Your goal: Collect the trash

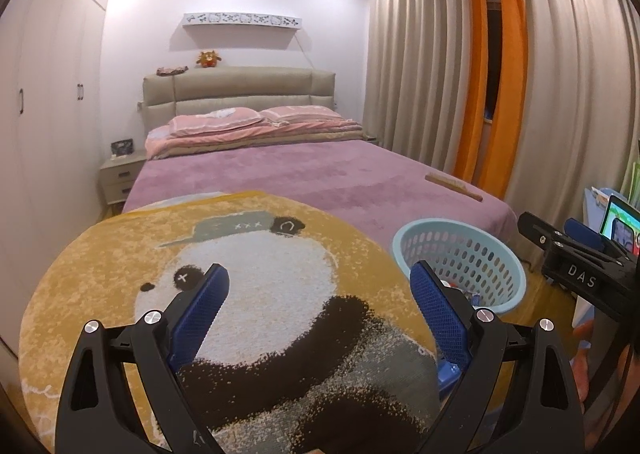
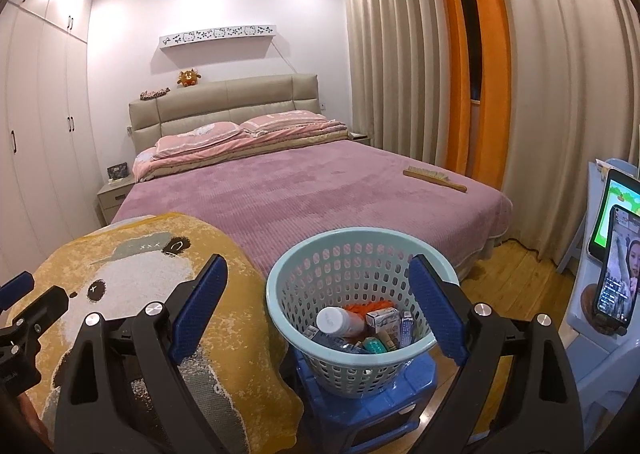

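A light blue perforated basket (image 2: pixel 360 254) stands on a blue plastic stool (image 2: pixel 372 406) at the foot of the bed. Inside it lie several pieces of trash: a white-capped bottle (image 2: pixel 334 322), a small carton (image 2: pixel 383 321) and wrappers. My right gripper (image 2: pixel 320 304) hangs open just in front of the basket, with nothing between its fingers. My left gripper (image 1: pixel 320 306) is open and empty above the round panda rug (image 1: pixel 240 294), with the basket (image 1: pixel 460 254) to its right. The right gripper's black body (image 1: pixel 580 266) shows at the right edge of the left wrist view.
The panda rug (image 2: pixel 140 294) drapes over the near end of a bed with a purple cover (image 2: pixel 300 194). A wooden brush (image 2: pixel 434 179) lies on the bed's right side. A tablet and phone (image 2: pixel 616 266) stand at the right. Curtains (image 2: pixel 520 74) hang behind, wardrobes (image 2: pixel 40 134) at left.
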`<state>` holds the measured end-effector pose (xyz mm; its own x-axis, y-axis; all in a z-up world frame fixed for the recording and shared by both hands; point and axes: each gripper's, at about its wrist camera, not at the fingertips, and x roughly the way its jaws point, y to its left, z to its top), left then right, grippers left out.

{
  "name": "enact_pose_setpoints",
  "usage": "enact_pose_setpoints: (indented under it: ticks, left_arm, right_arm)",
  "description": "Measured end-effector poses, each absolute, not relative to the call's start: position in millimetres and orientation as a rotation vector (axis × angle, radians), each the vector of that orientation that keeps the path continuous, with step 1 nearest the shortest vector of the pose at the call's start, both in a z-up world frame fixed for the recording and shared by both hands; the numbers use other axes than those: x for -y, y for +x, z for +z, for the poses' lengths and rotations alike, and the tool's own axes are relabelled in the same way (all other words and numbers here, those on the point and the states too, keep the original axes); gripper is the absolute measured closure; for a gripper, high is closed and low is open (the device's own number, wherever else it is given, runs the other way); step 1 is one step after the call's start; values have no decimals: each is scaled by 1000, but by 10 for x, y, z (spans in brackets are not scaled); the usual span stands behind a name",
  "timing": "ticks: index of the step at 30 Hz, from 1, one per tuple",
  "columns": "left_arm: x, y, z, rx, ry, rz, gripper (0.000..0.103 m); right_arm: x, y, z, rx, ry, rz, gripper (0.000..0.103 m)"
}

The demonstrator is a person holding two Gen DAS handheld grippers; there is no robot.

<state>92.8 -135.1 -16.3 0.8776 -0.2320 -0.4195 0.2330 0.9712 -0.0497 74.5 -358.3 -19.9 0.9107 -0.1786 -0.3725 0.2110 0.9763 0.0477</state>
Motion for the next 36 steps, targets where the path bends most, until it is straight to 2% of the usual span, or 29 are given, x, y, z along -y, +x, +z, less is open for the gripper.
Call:
enact_pose_setpoints:
  ticks: [36]
  left_arm:
    - [1332, 810, -43, -407, -1, -230, 13]
  right_arm:
    - [3566, 593, -95, -349, 103, -165, 15]
